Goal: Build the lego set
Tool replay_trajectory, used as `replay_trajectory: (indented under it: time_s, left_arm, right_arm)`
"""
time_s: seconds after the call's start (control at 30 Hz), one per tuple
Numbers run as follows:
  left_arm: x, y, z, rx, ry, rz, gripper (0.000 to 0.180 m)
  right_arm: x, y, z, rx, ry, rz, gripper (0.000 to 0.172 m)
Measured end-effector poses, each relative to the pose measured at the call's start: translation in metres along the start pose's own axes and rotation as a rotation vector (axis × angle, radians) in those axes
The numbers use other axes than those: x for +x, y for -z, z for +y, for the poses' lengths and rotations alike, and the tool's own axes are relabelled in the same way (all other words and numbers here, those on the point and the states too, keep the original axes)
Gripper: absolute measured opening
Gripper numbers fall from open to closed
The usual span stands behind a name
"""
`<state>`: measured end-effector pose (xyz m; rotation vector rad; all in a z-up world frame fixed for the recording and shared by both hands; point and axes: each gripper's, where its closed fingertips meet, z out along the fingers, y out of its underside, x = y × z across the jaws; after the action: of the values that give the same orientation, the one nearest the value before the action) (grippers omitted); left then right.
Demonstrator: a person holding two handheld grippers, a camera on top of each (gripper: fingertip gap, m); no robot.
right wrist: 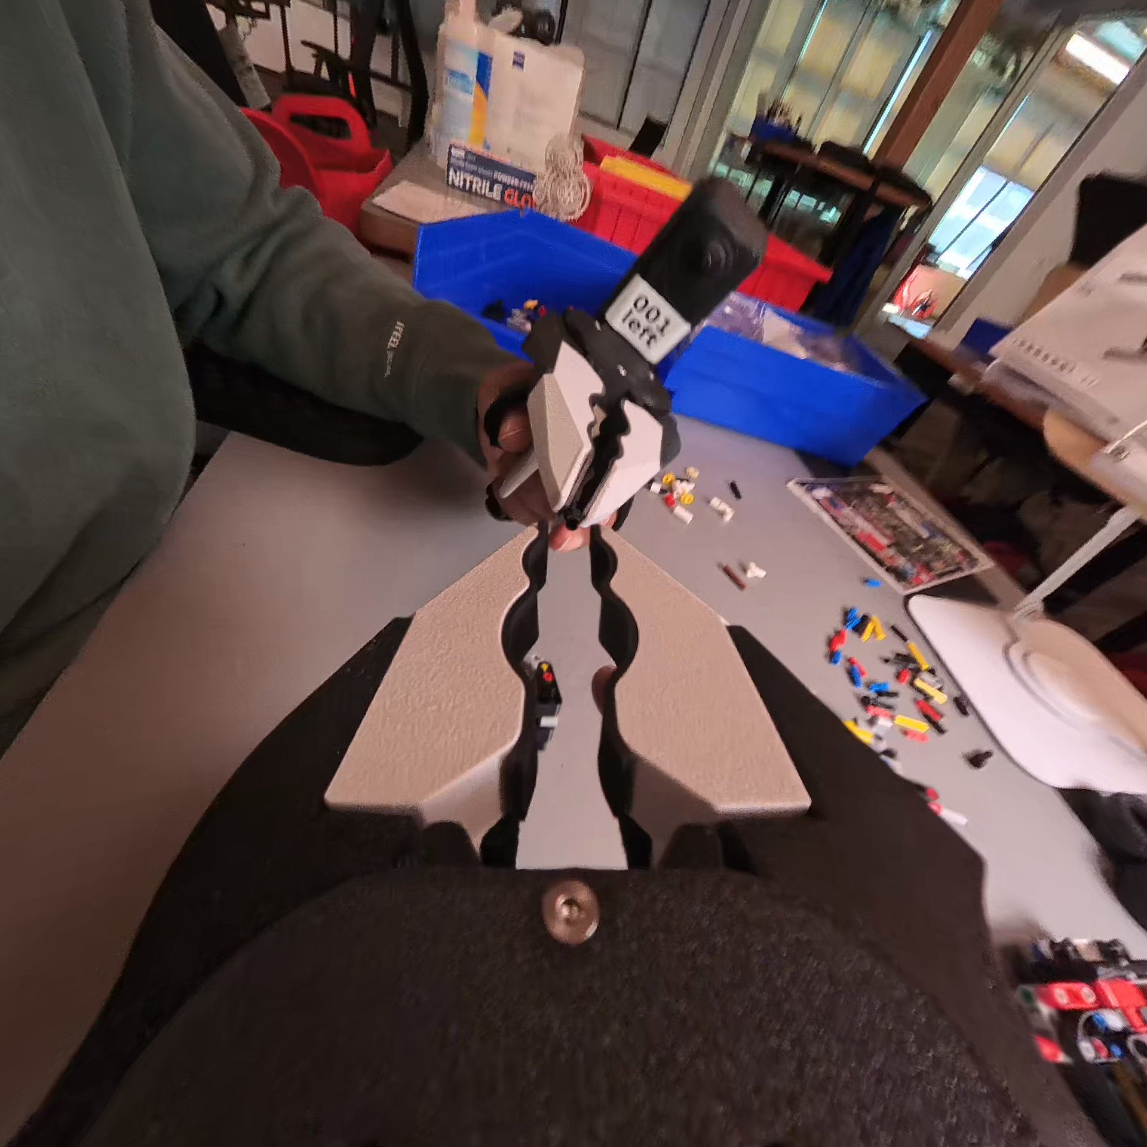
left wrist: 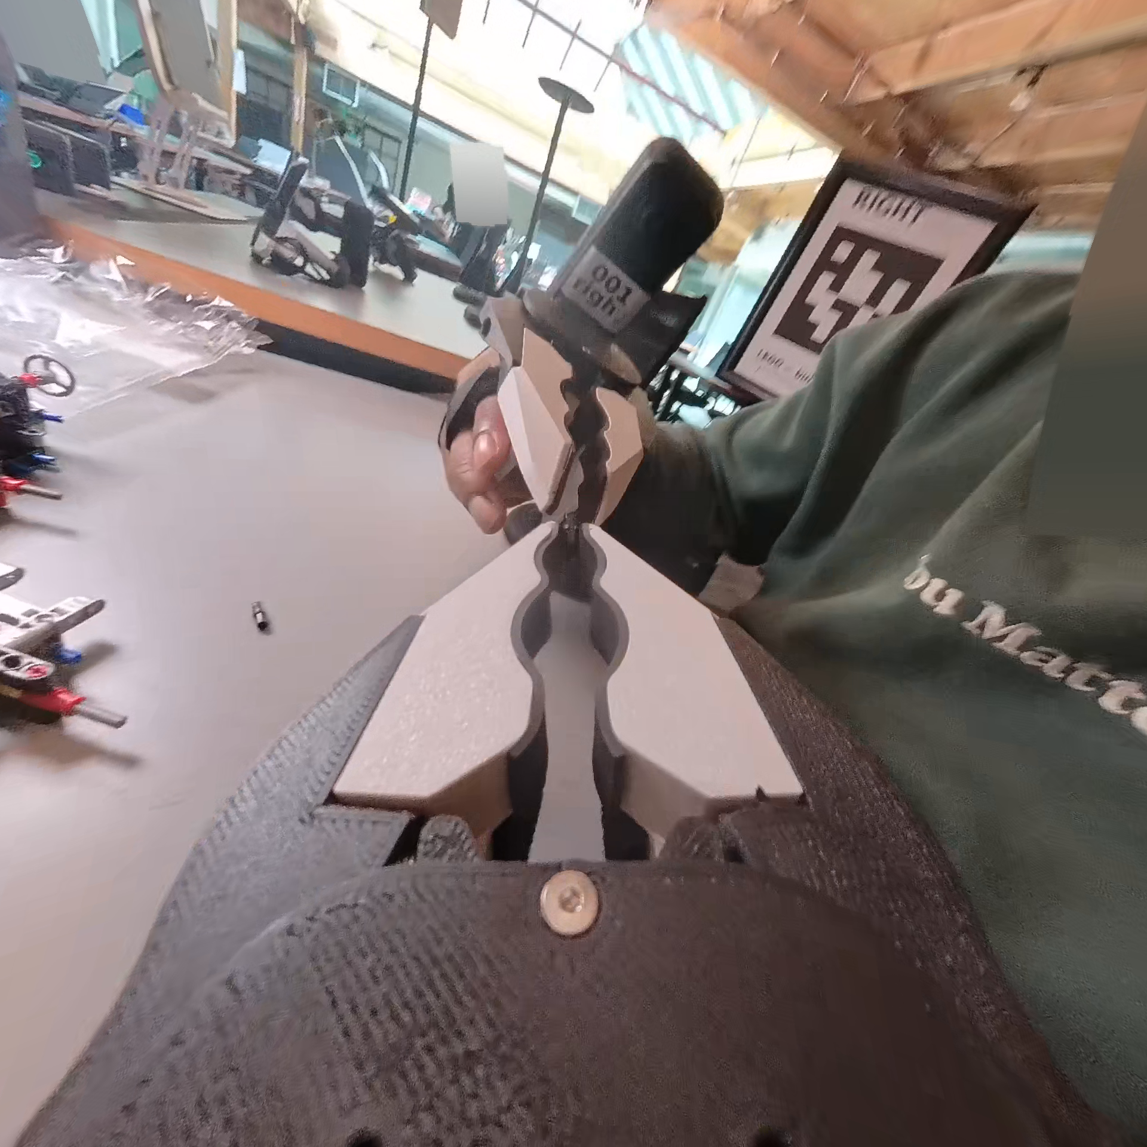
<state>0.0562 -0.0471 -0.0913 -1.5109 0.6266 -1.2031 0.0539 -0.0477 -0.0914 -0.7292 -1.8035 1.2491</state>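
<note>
Grey table [right wrist: 310, 558] carries both grippers, tip to tip above its middle. Left gripper [right wrist: 574, 518] is clenched on a small black pin [right wrist: 571, 520], which protrudes from its fingertips. Right gripper [right wrist: 568, 540] stands released, its jaws apart just beside the pin and not pressing it. Loose coloured bricks [right wrist: 894, 683] lie toward the table's right edge, before blue bins [right wrist: 794, 385].
</note>
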Motion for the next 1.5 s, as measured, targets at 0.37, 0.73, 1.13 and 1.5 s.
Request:
replay_trajectory:
  time_s: [0.37,0.73,1.13,1.5]
  left_arm:
    - [0.018,-0.003,-0.004,0.053,0.178,0.171,0.004]
    - [0.017,-0.005,0.000,0.047,0.234,0.191,0.004]
    - [-0.056,0.014,0.096,-0.587,-0.249,-0.302,0.027]
    - [-0.061,0.005,0.101,-0.644,-0.341,-0.350,0.006]
  right_arm:
    - [-0.008,-0.004,-0.014,-0.002,0.209,0.063,0.008]
    - [-0.012,-0.005,-0.010,-0.056,0.263,0.059,0.003]
    - [0.000,-0.005,0.070,-0.325,-0.019,-0.015,0.002]
    - [-0.007,-0.006,0.095,-0.456,-0.033,-0.049,0.003]
